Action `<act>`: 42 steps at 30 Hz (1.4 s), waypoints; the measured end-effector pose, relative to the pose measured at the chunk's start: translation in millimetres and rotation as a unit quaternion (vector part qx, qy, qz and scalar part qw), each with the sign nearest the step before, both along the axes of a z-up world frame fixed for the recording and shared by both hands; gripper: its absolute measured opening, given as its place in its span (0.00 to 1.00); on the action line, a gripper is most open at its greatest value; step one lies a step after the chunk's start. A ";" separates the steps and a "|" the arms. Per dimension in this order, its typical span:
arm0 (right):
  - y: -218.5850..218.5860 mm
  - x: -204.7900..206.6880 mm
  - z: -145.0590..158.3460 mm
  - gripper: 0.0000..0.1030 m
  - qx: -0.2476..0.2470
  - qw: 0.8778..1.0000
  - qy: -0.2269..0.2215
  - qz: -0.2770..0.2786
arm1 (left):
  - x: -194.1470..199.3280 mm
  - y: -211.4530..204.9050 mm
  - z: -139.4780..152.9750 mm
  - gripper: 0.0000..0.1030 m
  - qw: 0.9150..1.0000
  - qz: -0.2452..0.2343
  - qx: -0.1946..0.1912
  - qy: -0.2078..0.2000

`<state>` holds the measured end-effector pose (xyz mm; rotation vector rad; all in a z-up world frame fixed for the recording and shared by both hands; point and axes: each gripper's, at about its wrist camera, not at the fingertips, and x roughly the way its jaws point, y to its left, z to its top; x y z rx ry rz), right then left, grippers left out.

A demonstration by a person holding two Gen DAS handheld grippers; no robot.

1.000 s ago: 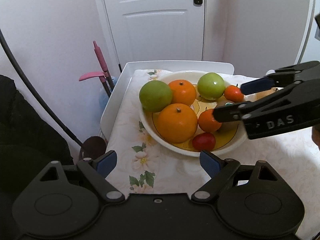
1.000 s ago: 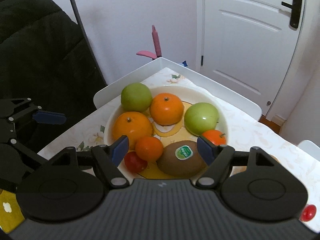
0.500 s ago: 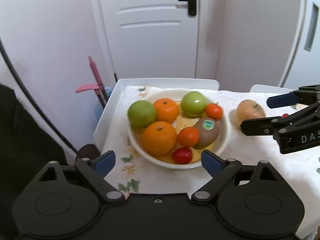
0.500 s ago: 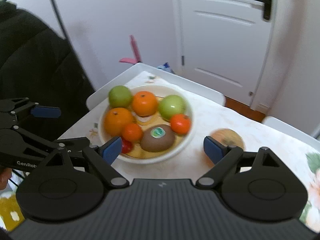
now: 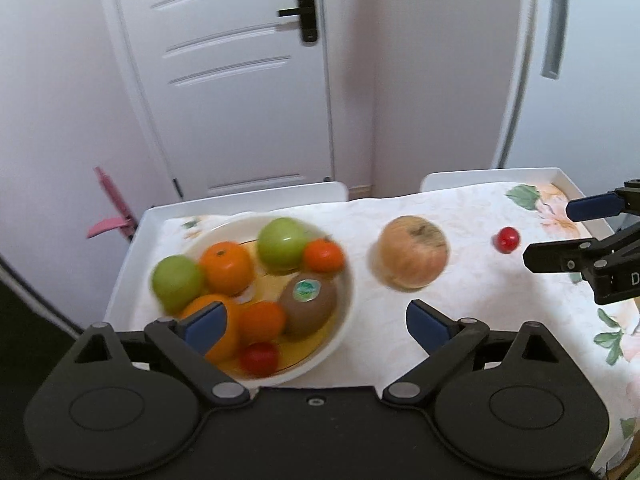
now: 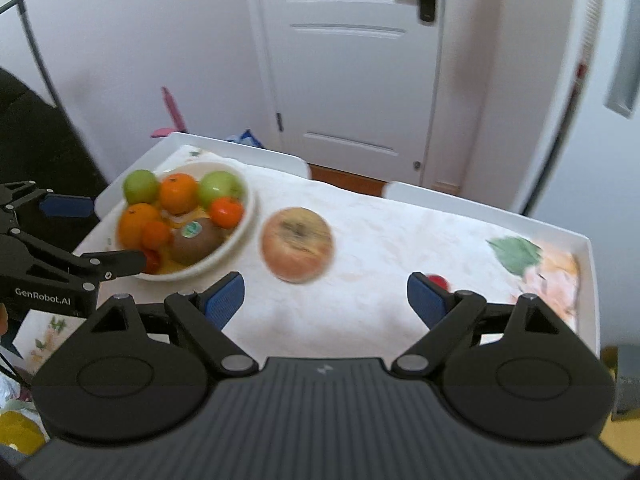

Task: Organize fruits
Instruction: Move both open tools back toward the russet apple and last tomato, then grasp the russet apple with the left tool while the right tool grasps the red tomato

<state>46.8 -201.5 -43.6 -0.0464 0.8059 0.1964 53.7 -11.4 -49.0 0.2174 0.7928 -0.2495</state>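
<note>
Both grippers hang spread wide with nothing between their blue pads. Seen from its own camera, the left gripper (image 5: 316,322) hovers over the near rim of the white bowl (image 5: 344,312), which sits toward the left end of the table (image 5: 500,304) on a floral cloth. In the bowl lie two green apples (image 5: 282,242), two large oranges (image 5: 226,266), two smaller tangerines (image 5: 323,255), a kiwi (image 5: 309,306) with a green sticker, and a small red tomato (image 5: 259,357) by the near rim; motion blur softens their edges.

Just to the right of the bowl and apart from it, a large tan, russet-skinned fruit (image 5: 414,257) rests alone on the cloth; I cannot tell what kind it is. Further right, toward the table's right end, a second small red tomato (image 5: 507,239) lies by itself.

From the right wrist camera, the right gripper (image 6: 324,298) is held over the near edge of the table, the tan fruit just beyond its left finger and the lone red tomato (image 6: 437,281) partly hidden behind its right fingertip. A white door (image 6: 360,60) stands behind the table.
</note>
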 end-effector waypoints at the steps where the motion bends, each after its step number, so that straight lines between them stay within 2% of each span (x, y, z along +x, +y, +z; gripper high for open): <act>1: -6.1 -1.3 -1.3 1.00 0.000 1.000 0.001 -0.005 | 2.4 -6.8 -1.6 0.96 1.000 -0.005 0.000 0.000; 7: -43.9 -1.3 -17.0 1.00 -0.009 1.000 -0.001 -0.025 | 15.8 -51.3 -16.3 0.96 0.999 -0.029 0.016 -0.008; 15: -80.6 12.4 -49.5 1.00 -0.008 0.999 0.002 -0.034 | 43.7 -103.7 -49.8 0.96 0.997 -0.052 0.050 -0.009; 22: -96.7 29.5 -74.0 0.97 0.003 0.999 0.012 -0.033 | 64.1 -129.3 -74.6 0.95 0.995 -0.055 0.075 -0.019; 27: -99.3 38.6 -85.3 0.97 0.009 1.000 0.014 -0.024 | 75.3 -136.3 -83.9 0.94 0.996 -0.049 0.078 -0.018; 31: -96.2 46.6 -92.3 0.87 0.012 1.000 0.019 -0.014 | 81.5 -141.1 -91.9 0.92 0.995 -0.048 0.086 -0.013; 34: -93.9 50.7 -95.9 0.86 0.009 1.000 0.018 -0.008 | 83.9 -141.8 -95.7 0.92 0.995 -0.043 0.087 -0.010; 37: -92.8 55.6 -98.4 0.77 0.011 1.000 0.022 -0.003 | 86.0 -142.0 -98.0 0.90 0.995 -0.041 0.089 -0.007; 39: -92.1 59.5 -100.0 0.73 0.012 1.000 0.024 -0.001 | 87.1 -141.7 -99.1 0.87 0.995 -0.039 0.092 -0.008; 42: -90.0 63.4 -102.1 0.71 0.011 1.000 0.022 0.001 | 88.0 -137.5 -97.1 0.75 0.996 -0.028 0.089 -0.012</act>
